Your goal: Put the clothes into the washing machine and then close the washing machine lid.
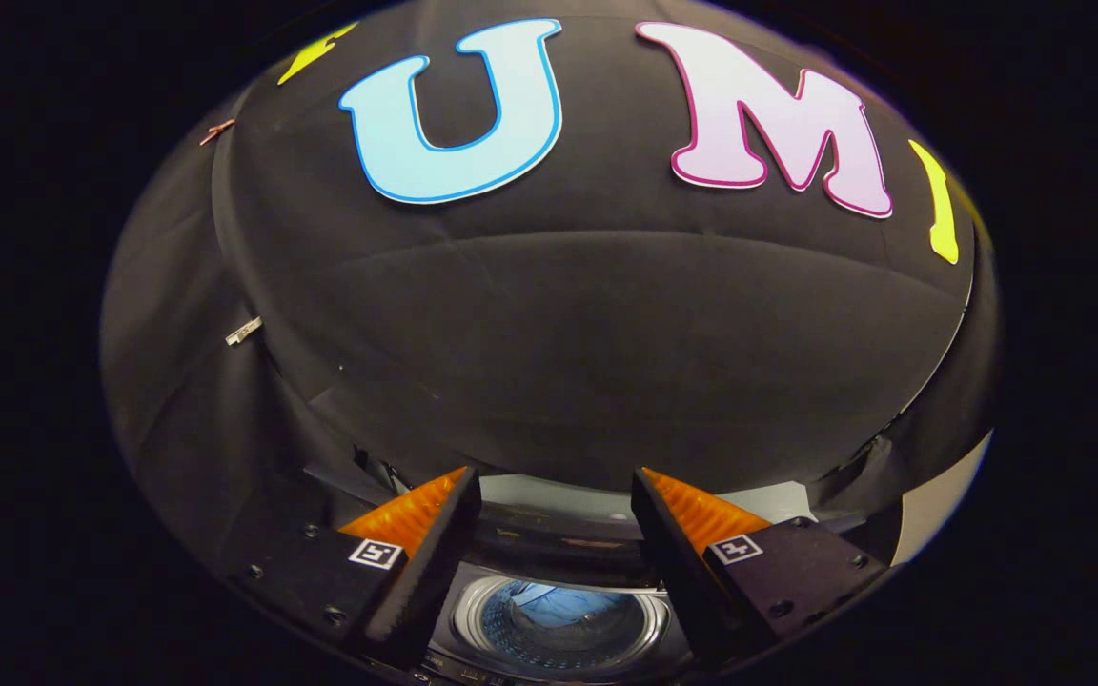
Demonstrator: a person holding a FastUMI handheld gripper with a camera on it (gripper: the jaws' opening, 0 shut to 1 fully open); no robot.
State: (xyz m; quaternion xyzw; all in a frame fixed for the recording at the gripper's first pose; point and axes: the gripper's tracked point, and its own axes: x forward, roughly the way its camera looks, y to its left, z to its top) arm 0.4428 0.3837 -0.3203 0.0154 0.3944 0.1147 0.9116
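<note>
Overhead, the gripper (556, 495) hangs above the washer (559, 581), fingers spread apart with nothing between them. Left finger (416, 534) sits over the washer's left rim. Between the fingers, down below, the drum (563, 624) lies open, a blue garment (559, 602) resting inside near its far wall. Right finger (692, 543) over the right rim. Beyond the fingers, the raised lid (568, 500) and the black cloth wall (559, 362).

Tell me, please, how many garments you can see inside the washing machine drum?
1: a light blue garment lies in the drum, between the open claw's fingers; others may be hidden.
</note>
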